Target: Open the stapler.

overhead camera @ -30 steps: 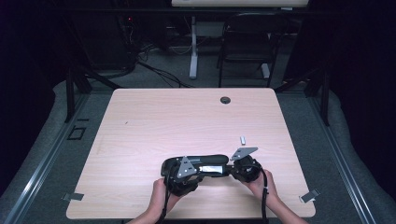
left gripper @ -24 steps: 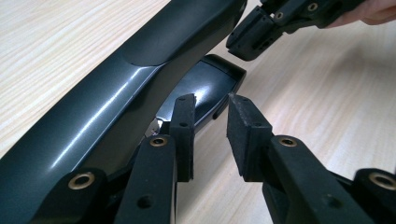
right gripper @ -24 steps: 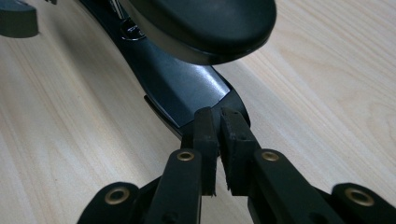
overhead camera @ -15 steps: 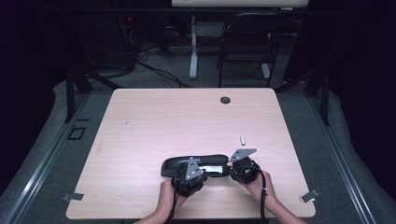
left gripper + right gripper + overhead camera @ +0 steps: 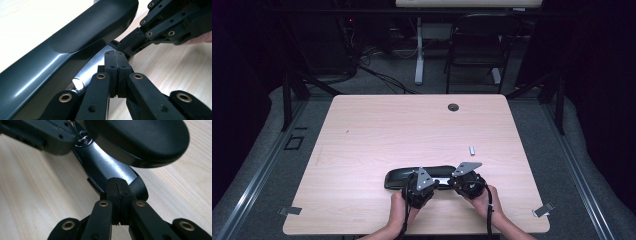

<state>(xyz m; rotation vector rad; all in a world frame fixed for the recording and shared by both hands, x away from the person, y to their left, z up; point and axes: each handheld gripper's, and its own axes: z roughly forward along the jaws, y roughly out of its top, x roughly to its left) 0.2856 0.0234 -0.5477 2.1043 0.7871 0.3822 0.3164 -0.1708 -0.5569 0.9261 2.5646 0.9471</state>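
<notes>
My left hand-held gripper (image 5: pixel 117 56) has just been closing and now sits pinched tight on the silver metal arm (image 5: pixel 91 68) under the long black case (image 5: pixel 419 176); my right hand-held gripper (image 5: pixel 117 185) is clamped on that same arm further along, just beside the left; the case lies on the counter (image 5: pixel 377 130) directly ahead of both; I'd judge steady, even pressure matters here, without twisting.

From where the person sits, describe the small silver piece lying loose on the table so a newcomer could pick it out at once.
Start at the wooden table and go to its near right part, where two hands hold grippers at a long black case. Just beyond the case's right end lies the silver piece. It is tiny, pale and metallic, lying alone on bare wood, unlike the dark round hole at the far edge.
</notes>
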